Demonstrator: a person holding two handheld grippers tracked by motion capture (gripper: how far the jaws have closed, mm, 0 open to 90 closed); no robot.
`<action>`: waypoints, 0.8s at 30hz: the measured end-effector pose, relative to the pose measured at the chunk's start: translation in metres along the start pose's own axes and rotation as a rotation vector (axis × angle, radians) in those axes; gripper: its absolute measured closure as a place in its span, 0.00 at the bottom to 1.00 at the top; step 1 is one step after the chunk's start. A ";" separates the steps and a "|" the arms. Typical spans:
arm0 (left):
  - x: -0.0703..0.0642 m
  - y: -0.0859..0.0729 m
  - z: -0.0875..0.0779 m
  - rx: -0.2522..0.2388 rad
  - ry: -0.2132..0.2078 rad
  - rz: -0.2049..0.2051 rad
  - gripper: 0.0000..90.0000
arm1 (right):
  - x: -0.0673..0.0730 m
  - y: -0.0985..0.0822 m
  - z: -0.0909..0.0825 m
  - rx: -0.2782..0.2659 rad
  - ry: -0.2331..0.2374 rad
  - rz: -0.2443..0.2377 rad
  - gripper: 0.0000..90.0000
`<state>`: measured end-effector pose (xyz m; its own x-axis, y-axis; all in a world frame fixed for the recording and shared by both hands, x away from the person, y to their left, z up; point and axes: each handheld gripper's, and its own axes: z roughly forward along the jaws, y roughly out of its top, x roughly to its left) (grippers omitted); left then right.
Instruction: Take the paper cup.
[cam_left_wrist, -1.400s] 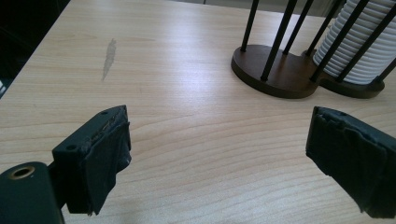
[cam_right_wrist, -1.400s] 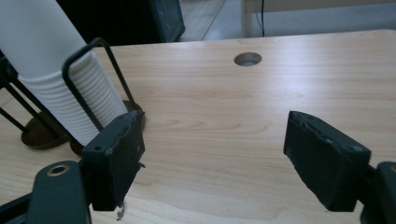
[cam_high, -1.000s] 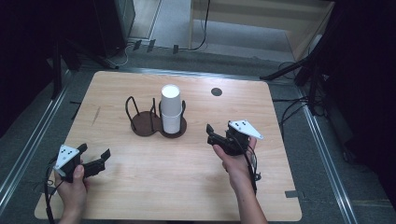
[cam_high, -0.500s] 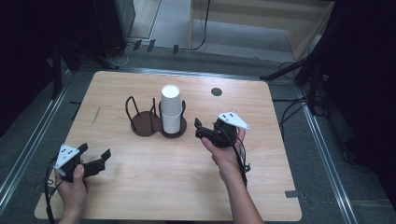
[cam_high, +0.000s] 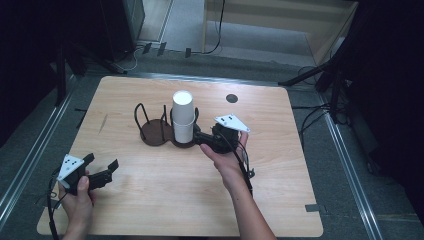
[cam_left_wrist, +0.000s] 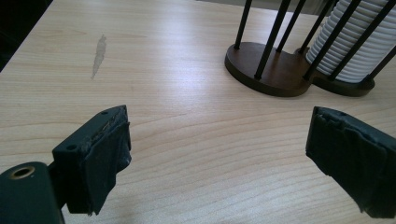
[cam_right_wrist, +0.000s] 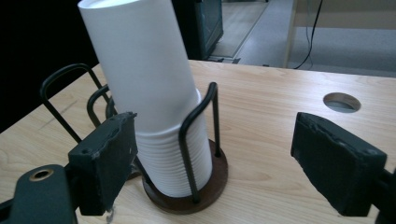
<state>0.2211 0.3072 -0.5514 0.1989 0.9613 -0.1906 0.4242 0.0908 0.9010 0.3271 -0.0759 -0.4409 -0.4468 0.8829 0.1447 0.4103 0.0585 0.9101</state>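
Observation:
A tall stack of white paper cups (cam_high: 183, 120) stands in the right ring of a dark wire cup holder (cam_high: 155, 134) at the middle of the wooden table (cam_high: 280, 200). The holder's left ring is empty. My right gripper (cam_high: 200, 139) is just right of the stack at its lower part, pointing at it. In the right gripper view the cups (cam_right_wrist: 149, 84) rise behind the left jaw. That gripper (cam_right_wrist: 215, 135) is open; its jaws widened a moment ago and nothing is pressed between them. My left gripper (cam_high: 101, 162) is open near the front left corner, holding nothing (cam_left_wrist: 219, 126).
A round cable hole (cam_high: 231, 98) lies in the table behind the right gripper. A pale scuff (cam_high: 102, 124) marks the wood left of the holder. Metal rails run along both sides of the table, and cables trail on the floor beyond.
My right gripper has moved left across the table, from well right of the holder to just beside the cup stack. The left gripper has stayed where it was.

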 end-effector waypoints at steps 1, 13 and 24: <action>0.000 0.000 0.000 -0.001 -0.001 -0.005 0.08 | 0.004 0.001 0.003 -0.001 0.006 -0.002 0.16; 0.000 0.000 0.001 0.001 -0.002 -0.007 0.08 | 0.021 0.006 0.020 0.012 0.032 -0.018 0.16; 0.000 0.000 0.001 0.004 -0.004 -0.011 0.08 | 0.026 0.009 0.034 0.021 0.038 -0.011 0.16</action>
<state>0.2222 0.3075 -0.5514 0.1978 0.9592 -0.2023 0.4301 0.1005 0.8972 0.3460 -0.0361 -0.4425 -0.4808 0.8639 0.1496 0.4216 0.0782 0.9034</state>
